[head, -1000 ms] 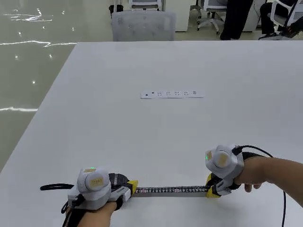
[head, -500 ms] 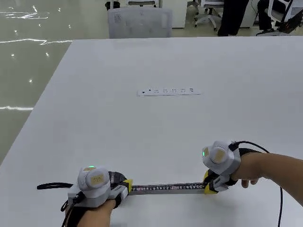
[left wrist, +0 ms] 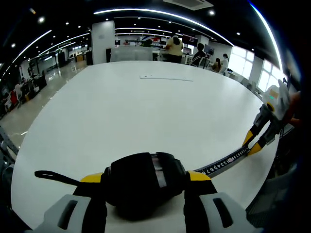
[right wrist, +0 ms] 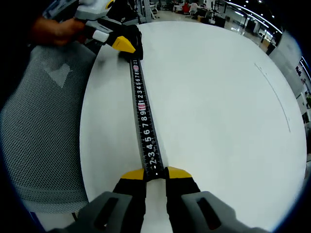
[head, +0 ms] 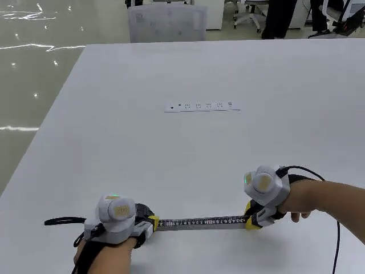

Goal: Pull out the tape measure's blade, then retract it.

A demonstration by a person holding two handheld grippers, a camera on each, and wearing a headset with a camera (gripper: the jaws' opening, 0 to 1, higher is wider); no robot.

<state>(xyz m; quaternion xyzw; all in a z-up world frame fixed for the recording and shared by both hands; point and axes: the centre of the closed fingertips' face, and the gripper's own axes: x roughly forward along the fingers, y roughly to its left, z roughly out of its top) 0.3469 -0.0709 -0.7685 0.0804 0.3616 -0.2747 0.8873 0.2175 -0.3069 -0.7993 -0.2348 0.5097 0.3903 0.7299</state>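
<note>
Head view: left gripper (head: 149,223) clasps tape measure (head: 143,214), right gripper (head: 250,217) pinches blade (head: 199,222)

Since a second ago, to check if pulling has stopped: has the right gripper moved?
No. The right gripper keeps its offset from the power strip; only the view shifted.

The right gripper (right wrist: 155,174) has its yellow-tipped jaws closed on the end of the blade (right wrist: 142,111), which runs flat along the white desk (right wrist: 209,97) to the case (right wrist: 133,41) gripped by the left gripper (right wrist: 124,43). A grey mesh chair (right wrist: 43,121) stands beside the desk.
</note>
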